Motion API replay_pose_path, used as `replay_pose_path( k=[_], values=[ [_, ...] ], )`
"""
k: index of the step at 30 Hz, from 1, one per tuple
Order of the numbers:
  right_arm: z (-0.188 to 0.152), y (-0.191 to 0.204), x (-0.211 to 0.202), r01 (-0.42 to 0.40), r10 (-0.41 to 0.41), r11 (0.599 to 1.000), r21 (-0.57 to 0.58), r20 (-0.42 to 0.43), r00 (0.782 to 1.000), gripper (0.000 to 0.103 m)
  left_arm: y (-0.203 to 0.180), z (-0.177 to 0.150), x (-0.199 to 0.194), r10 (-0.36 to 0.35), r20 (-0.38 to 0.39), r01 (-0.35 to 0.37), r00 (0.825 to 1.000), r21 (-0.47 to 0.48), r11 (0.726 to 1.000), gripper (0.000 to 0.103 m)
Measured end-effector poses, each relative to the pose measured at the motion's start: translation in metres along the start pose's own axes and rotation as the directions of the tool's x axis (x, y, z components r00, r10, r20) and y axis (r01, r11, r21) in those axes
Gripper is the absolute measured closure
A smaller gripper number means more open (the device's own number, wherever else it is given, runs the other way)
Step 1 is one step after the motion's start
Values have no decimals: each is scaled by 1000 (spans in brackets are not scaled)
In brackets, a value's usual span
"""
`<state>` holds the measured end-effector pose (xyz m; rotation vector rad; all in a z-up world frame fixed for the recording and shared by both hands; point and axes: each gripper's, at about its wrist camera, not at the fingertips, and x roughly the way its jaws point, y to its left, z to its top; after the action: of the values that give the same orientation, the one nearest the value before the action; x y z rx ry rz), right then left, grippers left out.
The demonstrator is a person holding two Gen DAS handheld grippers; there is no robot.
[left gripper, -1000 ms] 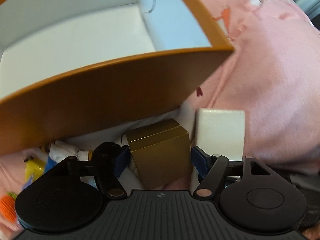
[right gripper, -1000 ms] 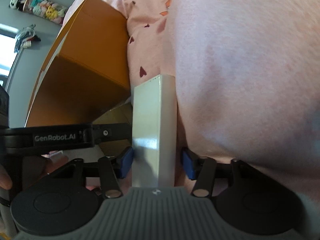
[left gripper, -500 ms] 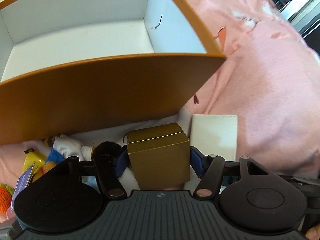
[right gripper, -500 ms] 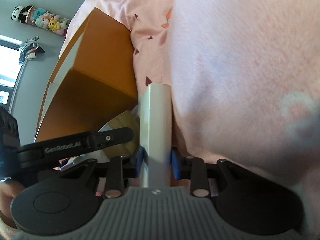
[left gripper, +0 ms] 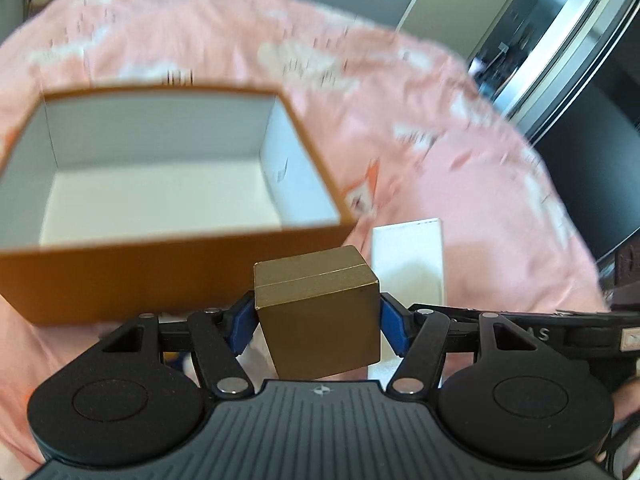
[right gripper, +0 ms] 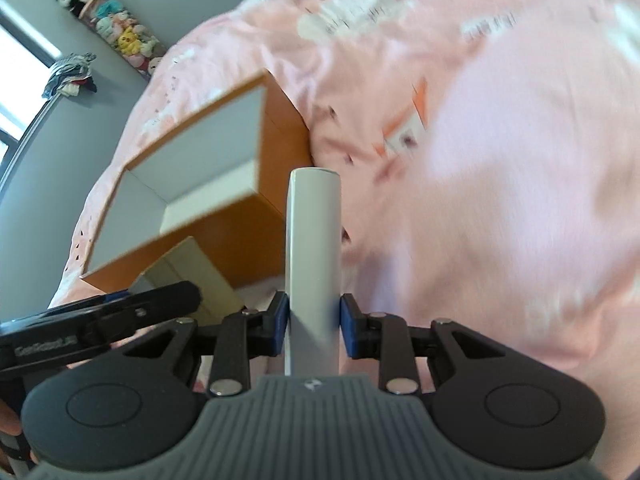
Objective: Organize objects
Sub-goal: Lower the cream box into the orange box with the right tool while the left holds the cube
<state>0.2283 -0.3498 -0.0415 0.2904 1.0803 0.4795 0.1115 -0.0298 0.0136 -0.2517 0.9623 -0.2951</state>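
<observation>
A: We see the left gripper (left gripper: 318,326) with its blue pads pressed on both sides of the gold box (left gripper: 320,314); the jaws stand wide, clamped on it, and the box is tilted, held clear of the pink bedding (left gripper: 460,128).

B: We agree; and the right gripper (right gripper: 313,328) is clamped on the white box (right gripper: 314,260), a narrow one standing up between the pads.

A: In the left view the white box (left gripper: 408,256) shows just beside the gold box, on its right; whether they touch we cannot tell.

B: The orange box (left gripper: 168,272) lies open on the bedding beyond both grippers; its white inside (left gripper: 152,200) holds nothing we can see.

A: In the right view the orange box (right gripper: 280,140) is on the left, with the gold box (right gripper: 188,272) in front of it; the background is blurred.
</observation>
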Motion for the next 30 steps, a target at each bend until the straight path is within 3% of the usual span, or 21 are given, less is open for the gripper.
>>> replay_pose_path(
  k=[4,9,16,20,24,30],
  values=[
    [18,32,-22,9,-5,996,-85,49,999,73,-10,24,-7,-17,100,17,995,-2,1000,30],
    [52,81,-29,-9,28,982,-188,100,995,73,7,55,-18,33,202,-29,979,-18,999,30],
    [102,147,-13,12,37,952,-305,157,987,74,56,84,-21,166,215,-157,962,-56,986,30],
    [126,171,28,67,-16,931,-358,142,990,74,77,93,-5,225,186,-216,956,-69,974,30],
    [134,180,82,108,-88,910,-400,68,994,74,94,93,13,249,147,-240,957,-77,968,30],
    [127,184,150,233,-261,839,-492,12,965,74,105,88,27,254,121,-250,960,-45,967,30]
  ],
)
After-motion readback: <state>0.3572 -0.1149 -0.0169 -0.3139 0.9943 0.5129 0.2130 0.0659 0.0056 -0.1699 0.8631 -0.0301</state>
